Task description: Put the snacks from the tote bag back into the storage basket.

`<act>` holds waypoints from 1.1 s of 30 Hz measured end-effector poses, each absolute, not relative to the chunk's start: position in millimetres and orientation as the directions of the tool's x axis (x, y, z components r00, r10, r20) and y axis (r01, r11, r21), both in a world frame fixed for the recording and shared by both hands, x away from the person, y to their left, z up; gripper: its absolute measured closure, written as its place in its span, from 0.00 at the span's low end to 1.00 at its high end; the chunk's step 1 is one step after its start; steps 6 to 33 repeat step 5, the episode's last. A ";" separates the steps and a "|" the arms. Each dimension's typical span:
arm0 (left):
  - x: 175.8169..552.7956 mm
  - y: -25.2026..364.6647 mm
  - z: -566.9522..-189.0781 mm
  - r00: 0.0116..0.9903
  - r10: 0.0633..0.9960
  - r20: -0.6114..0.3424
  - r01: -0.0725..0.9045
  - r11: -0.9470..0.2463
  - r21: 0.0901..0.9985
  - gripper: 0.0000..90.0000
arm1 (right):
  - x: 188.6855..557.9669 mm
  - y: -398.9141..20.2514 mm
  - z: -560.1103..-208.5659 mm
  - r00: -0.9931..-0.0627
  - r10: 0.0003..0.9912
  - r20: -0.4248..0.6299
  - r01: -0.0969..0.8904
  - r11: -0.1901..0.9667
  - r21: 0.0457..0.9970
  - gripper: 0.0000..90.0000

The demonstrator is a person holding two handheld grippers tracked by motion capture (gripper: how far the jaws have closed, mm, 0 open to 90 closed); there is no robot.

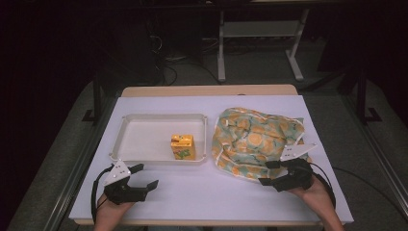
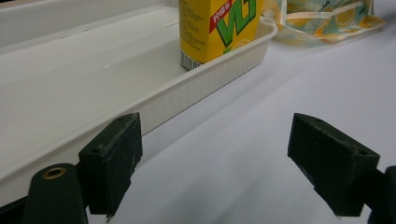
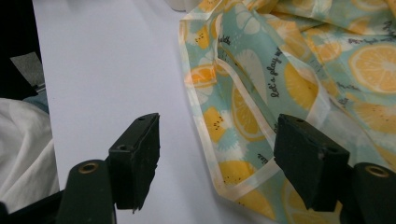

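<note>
Right tongs (image 1: 267, 173) stood part open at the near edge of the bag (image 1: 257, 139), which lay crumpled on the table (image 1: 202, 192) right of the tray (image 1: 126, 126). The bag's hem (image 3: 219, 172) sat between the jaws, pads not yet on it. Risk: thin, slack fabric, so a close could pinch one layer only or skid off the hem, and a lift would probably drag the whole bag. One jaw rode over the fabric and might snag a fold. Left tongs (image 1: 144, 176) were wide and empty, near-left, just short of the tray. The carton (image 1: 183, 147) stood upright in the tray's near right corner, close to the bag; a sideways pull could bump the tray wall. Nothing blocked the approach.
</note>
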State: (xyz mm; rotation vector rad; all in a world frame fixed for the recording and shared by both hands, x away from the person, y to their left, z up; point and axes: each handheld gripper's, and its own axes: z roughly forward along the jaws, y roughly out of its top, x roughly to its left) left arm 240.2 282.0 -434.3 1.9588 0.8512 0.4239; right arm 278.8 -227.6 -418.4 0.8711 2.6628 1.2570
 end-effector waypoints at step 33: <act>240.0 281.8 -434.1 0.701 0.712 -0.044 0.390 -0.332 0.859 0.20 | 277.2 -222.9 -420.5 -0.837 0.525 0.152 0.451 0.507 0.735 0.33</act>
